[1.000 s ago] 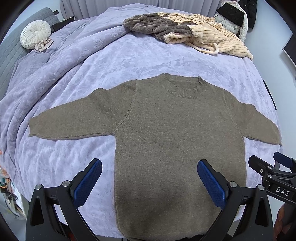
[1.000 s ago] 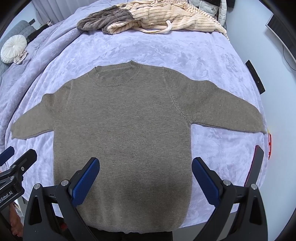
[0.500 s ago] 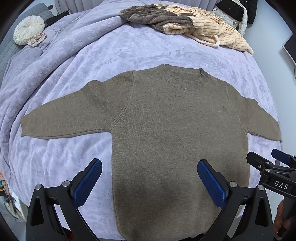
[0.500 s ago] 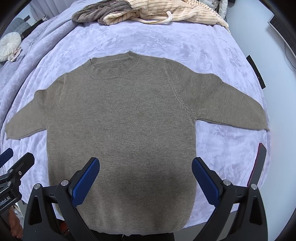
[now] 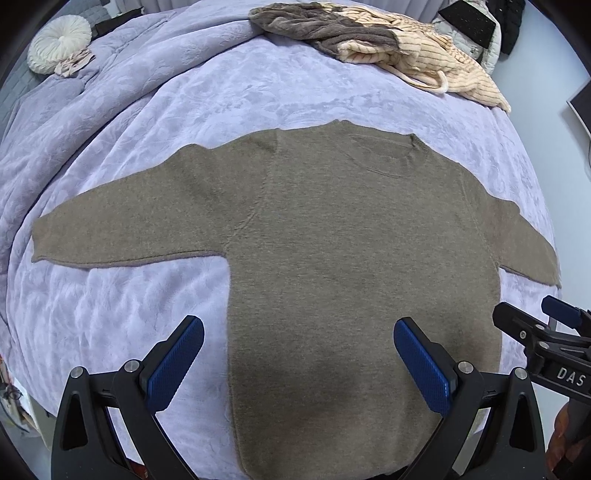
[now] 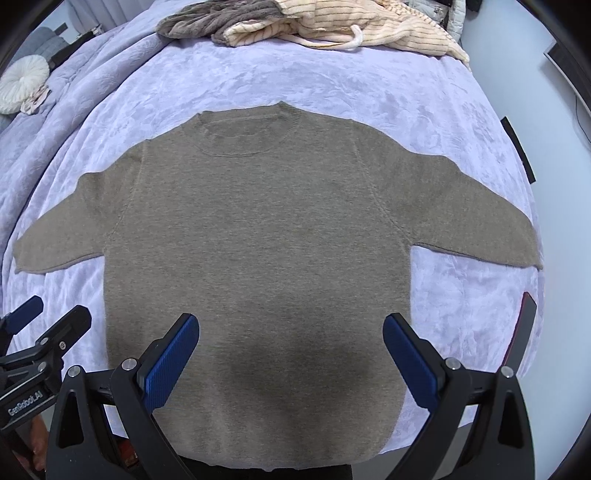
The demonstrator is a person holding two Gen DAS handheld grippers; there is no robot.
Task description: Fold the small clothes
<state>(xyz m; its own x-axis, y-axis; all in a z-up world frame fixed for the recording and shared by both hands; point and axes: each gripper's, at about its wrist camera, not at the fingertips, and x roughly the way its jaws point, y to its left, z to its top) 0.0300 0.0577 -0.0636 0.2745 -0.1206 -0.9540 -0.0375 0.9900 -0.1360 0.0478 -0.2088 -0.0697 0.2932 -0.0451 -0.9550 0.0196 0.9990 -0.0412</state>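
A small olive-brown knit sweater (image 5: 351, 258) lies flat and face up on the lavender bedspread (image 5: 258, 96), both sleeves spread out sideways, neck at the far side; it also shows in the right wrist view (image 6: 258, 240). My left gripper (image 5: 298, 363) is open and empty, hovering above the sweater's lower left part. My right gripper (image 6: 291, 356) is open and empty above the sweater's lower body. Each gripper shows at the edge of the other's view: the right gripper (image 5: 543, 332) and the left gripper (image 6: 40, 332).
A heap of brown and cream striped clothes (image 5: 388, 40) lies at the far side of the bed, also in the right wrist view (image 6: 314, 22). A round white cushion (image 5: 59, 44) sits far left. The bed's right edge (image 6: 517, 147) borders a pale floor.
Both grippers have moved lower and closer over the sweater, which now fills more of each view. The jaws stay open. The sweater has not moved.
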